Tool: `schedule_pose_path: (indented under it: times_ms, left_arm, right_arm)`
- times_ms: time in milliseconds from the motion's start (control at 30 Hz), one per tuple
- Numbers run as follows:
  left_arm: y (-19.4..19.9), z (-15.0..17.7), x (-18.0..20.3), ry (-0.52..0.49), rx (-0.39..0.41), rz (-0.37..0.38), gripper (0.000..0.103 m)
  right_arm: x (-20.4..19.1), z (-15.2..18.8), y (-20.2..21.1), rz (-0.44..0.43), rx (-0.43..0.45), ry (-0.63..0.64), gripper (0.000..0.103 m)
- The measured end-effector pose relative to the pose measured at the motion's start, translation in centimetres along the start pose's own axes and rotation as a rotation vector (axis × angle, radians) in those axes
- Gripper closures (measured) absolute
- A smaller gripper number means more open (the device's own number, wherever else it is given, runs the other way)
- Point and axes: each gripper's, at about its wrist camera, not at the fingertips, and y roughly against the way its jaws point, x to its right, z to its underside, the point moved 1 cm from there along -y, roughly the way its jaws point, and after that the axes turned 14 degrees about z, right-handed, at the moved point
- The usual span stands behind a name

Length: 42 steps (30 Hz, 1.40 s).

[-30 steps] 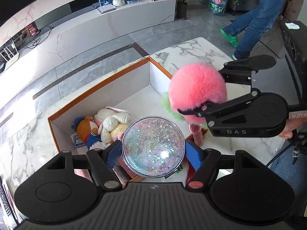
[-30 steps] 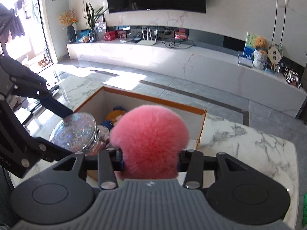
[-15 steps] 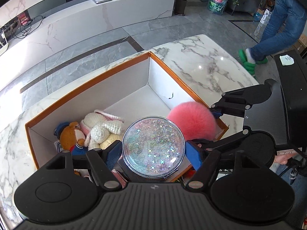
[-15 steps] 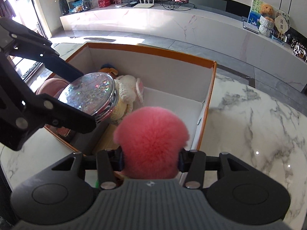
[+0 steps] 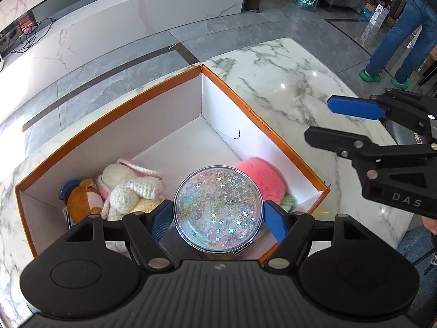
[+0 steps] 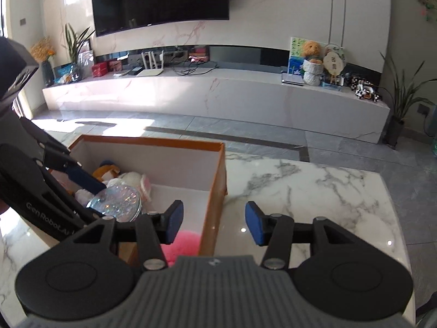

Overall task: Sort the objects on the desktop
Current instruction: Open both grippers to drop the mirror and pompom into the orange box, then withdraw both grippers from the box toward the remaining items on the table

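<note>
Left gripper pinching glitter compact over box. Right gripper fingers spread, empty. Pink pompom inside box.

The pink pompom, gripped by the right tool 1 second ago, now lies inside the orange-rimmed box, against its right wall. The right tool's blue pads stand apart with nothing between them, and it has pulled back from over the box to above the marble desk. The left tool, with the glitter compact, has come down lower over the box and nearer the plush toys.
</note>
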Motion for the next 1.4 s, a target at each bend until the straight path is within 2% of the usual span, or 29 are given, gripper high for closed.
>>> schedule_pose_path:
  times_ms: [100, 233, 467, 1067, 1400]
  left_arm:
    - [-1.0, -0.3, 0.0, 0.004, -0.034, -0.007, 0.019]
    - [-2.1, -0.1, 0.1, 0.011, -0.057, -0.017, 0.019]
    - [-4.0, 0.8, 0.0, 0.023, -0.125, -0.072, 0.019]
    - [-4.7, 1.0, -0.8, 0.092, -0.154, -0.082, 0.018]
    - [-4.8, 0.9, -0.5, 0.101, -0.172, -0.109, 0.018]
  right_arm:
    - [0.7, 0.6, -0.8, 0.053, 0.015, -0.049, 0.05]
    - [0.7, 1.6, -1.8, 0.079, 0.007, -0.063, 0.05]
    - [1.2, 2.3, -1.9, 0.052, 0.009, -0.083, 0.049]
    - [0.6, 3.0, -1.7, -0.002, 0.009, -0.081, 0.046]
    - [1.2, 3.1, -1.8, 0.002, -0.004, -0.093, 0.042]
